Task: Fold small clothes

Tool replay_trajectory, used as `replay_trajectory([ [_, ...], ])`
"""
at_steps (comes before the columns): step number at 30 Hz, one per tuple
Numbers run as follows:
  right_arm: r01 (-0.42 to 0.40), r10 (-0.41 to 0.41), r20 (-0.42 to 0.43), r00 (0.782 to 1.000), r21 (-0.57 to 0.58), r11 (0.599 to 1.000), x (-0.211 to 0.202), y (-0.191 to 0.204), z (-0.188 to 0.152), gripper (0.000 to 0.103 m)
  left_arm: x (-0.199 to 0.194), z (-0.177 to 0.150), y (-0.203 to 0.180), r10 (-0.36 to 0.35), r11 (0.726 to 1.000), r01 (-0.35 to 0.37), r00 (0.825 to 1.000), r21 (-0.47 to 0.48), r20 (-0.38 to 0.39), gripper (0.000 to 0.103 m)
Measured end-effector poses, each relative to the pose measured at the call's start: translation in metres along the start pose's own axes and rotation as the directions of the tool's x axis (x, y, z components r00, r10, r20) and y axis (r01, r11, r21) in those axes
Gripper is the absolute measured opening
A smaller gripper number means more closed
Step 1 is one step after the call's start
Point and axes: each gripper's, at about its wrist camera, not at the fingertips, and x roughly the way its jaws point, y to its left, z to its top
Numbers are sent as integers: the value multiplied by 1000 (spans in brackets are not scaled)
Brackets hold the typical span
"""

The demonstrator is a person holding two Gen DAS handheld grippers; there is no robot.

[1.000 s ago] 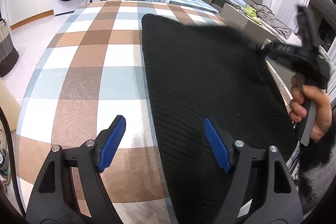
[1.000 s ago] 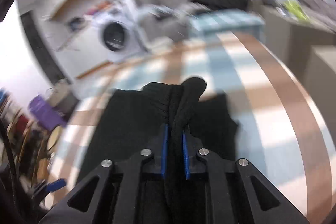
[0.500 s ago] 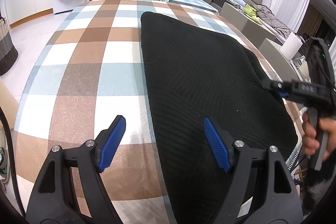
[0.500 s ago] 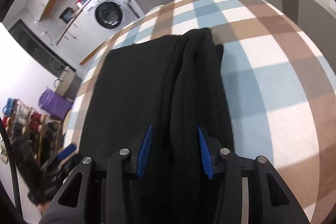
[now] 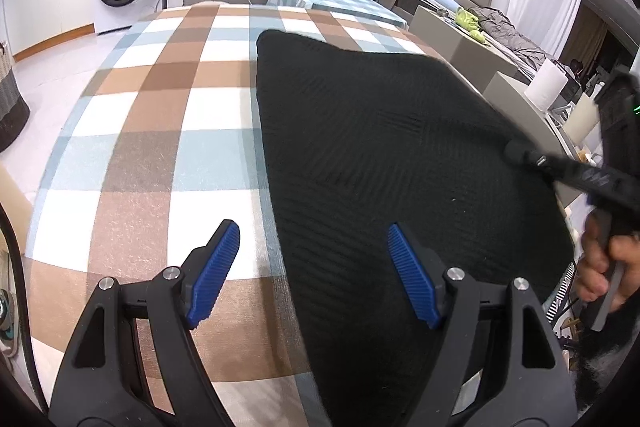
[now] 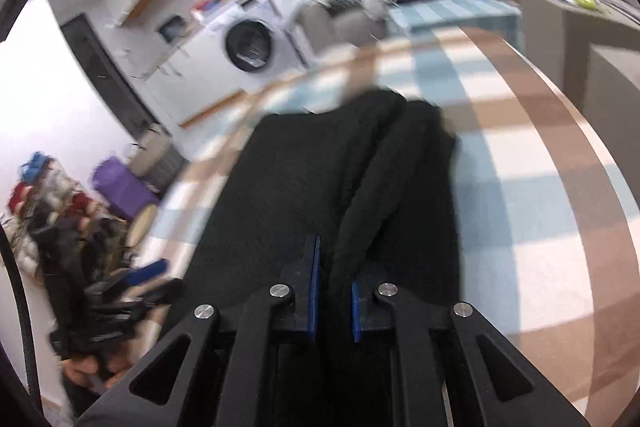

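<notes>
Now our right gripper (image 6: 333,301) has just closed, clamped on a ridge of the black knit garment (image 5: 384,163) — spread on the checked tablecloth (image 5: 160,131). Our left gripper (image 5: 314,273) hangs wide apart over its near edge.

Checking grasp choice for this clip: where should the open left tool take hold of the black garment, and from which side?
On the black knit garment, the long straight left edge suits best: it lies flat on the checked tablecloth and runs between the left tool's open jaws. Come in from the cloth side, low, pinching near the close end. The right tool already clamps the bunched opposite side.
</notes>
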Motion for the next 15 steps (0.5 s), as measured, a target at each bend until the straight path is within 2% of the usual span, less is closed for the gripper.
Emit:
replay_trajectory([
  [2,35,-32,-74,997,50,998,18,-13,-5,16,6,-1,1,5,1000,-5,1000,-3,-20,75],
  [6,-28,32,-38,999,101,994,3,-18,-12,29,7,-4,2,7,1000,-7,999,3,-31,75],
  [9,-80,86,-46,995,114,990,-8,-18,-27,29,6,-7,1,4,1000,-4,999,6,-38,75],
  [12,-55,61,-56,997,94,994,-13,-16,-46,29,7,-11,0,5,1000,-4,999,13,-47,75],
  [15,-42,46,-41,998,102,994,-20,-17,-56,23,6,-16,1,7,1000,-6,998,14,-61,75],
])
